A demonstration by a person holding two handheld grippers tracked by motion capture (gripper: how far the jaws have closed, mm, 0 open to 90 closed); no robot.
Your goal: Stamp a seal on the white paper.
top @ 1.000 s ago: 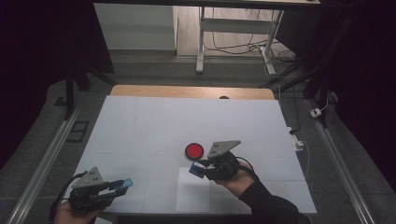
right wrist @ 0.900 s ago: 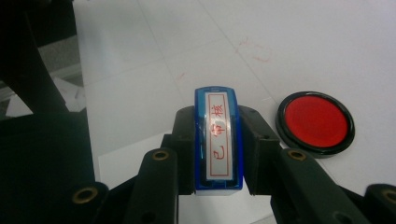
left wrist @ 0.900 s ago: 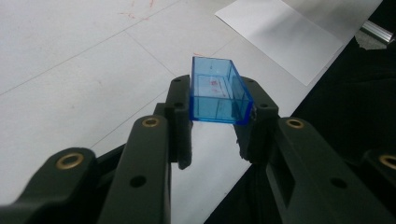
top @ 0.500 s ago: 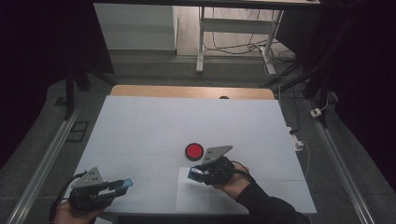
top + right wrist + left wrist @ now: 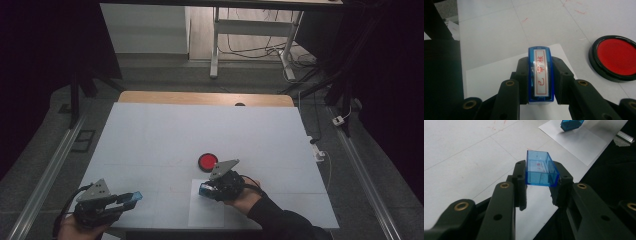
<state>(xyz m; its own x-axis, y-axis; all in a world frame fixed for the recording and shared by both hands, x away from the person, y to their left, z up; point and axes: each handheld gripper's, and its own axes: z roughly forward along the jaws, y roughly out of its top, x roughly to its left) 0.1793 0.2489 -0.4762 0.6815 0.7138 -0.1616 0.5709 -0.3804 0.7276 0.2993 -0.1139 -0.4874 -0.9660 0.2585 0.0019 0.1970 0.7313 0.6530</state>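
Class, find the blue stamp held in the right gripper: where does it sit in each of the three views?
High view: blue stamp low centre, over the white paper sheet.
Left gripper view: top edge, right of centre, on the sheet.
Right gripper view: centre, between the black jaws.
Shared landmark: the paper sheet.

Right claw (image 5: 204, 189), stamp (image 5: 206, 188) lower, nearer paper (image 5: 200, 216).

From above, my white counter (image 5: 200, 130) is evenly lit while the room around it sinks into near black. The floor beyond shows pale light. My claws cast only soft, faint shadows. Both close views are sharp at the tips, slightly soft farther off, with mild glare on the paper sheet (image 5: 579, 140).
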